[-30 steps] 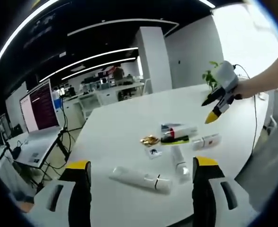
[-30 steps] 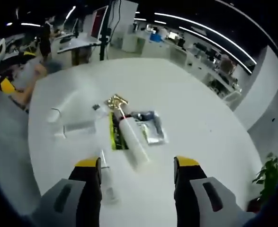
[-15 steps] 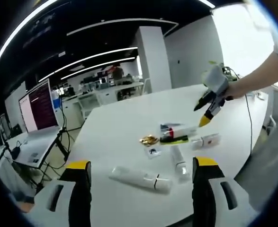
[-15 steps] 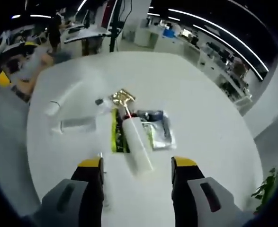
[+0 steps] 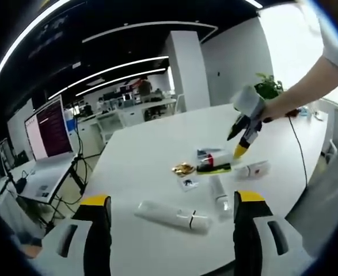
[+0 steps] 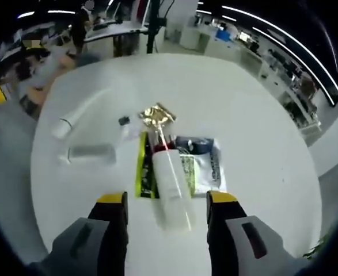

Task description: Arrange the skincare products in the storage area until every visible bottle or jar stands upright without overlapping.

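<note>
Jaws spread, right hand-held gripper (image 6: 164, 198) angles down over a lying white bottle (image 6: 170, 187).

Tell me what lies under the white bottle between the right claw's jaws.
The white bottle lies on a green-and-black packet and a silvery sachet, all on the white table. What it covers is hidden.

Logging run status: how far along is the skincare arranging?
Nothing is upright yet. The white bottle lies on the green packet, and both tubes lie flat. The right gripper is open over the white bottle; the left gripper is open and empty. Every item needs standing.
</note>
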A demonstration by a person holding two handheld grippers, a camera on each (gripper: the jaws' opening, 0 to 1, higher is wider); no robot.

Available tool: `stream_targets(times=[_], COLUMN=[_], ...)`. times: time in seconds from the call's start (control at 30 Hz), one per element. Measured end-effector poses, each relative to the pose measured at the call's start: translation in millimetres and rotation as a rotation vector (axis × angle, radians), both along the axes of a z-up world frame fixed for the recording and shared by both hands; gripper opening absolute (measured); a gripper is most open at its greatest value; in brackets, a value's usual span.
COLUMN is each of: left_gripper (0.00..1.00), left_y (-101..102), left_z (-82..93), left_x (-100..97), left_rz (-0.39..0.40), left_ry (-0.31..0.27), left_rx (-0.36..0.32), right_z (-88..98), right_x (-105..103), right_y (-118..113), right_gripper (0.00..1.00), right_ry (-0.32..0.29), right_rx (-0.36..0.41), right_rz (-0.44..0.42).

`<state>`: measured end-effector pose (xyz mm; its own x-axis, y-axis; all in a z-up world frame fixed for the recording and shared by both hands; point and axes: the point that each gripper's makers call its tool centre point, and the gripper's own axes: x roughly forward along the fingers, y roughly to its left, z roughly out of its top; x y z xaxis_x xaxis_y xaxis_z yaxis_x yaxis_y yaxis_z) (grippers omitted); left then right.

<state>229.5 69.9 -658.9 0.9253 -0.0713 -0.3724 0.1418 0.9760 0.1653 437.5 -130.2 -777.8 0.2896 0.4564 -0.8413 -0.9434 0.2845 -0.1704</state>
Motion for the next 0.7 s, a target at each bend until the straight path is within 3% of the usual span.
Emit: stream_targets(times=[0.5, 0.7], left_gripper=[0.81, 0.81], left_y=[2, 3], left_z=[-2.7, -3.9], left_x=[-0.2, -0.3], left_rz=[0.01, 0.014], left_ry=[0.011, 0.015], left_rx=[0.008, 0.01], right_z=[-31.3, -33.5], right_x=[15, 21], right_y=[2, 6], right_gripper=[0.51, 0.49], right_ry=[0.065, 0.071], right_rx=[-0.073, -0.084], right_rz=[0.04, 0.05])
